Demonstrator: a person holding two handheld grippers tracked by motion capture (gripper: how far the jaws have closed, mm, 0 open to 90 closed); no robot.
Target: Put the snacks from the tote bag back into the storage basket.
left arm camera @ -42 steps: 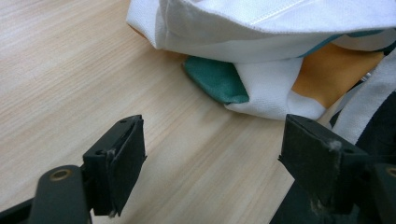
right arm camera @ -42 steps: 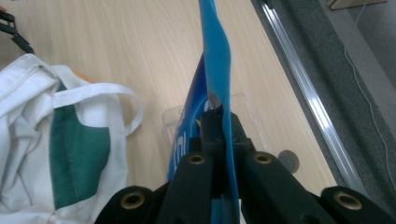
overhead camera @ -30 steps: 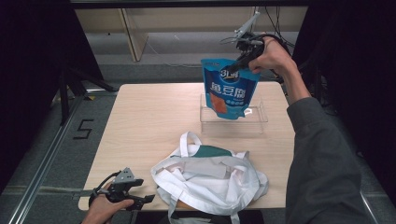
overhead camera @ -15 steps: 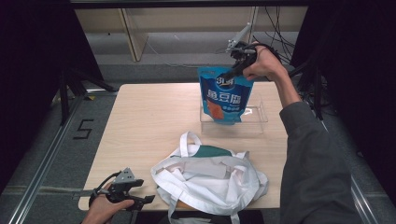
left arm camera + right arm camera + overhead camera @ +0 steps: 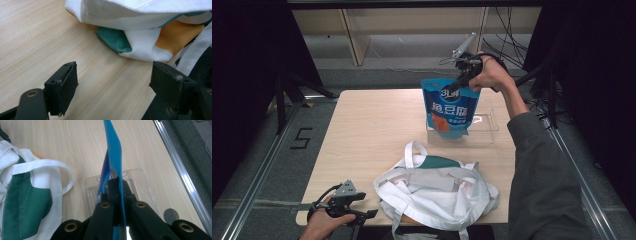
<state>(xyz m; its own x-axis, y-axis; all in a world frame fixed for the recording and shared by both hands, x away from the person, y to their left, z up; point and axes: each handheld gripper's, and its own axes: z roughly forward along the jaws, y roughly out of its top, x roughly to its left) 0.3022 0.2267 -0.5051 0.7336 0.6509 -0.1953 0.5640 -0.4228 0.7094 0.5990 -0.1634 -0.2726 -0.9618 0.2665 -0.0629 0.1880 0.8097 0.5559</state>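
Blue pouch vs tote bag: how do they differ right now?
The blue pouch hangs upright, pinched at its top edge by the right gripper, over the clear tray; the tote bag lies slumped on the table, ungripped. The pouch is glossy blue with printed characters; the tote is white cloth with green and orange patches. The tote spreads wider than the pouch. Both are soft and flexible.

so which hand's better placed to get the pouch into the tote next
Right. The right gripper is already shut on the top of the blue pouch, holding it over the clear tray. The left gripper sits open by the tote at the near table edge, better suited to holding the bag open.
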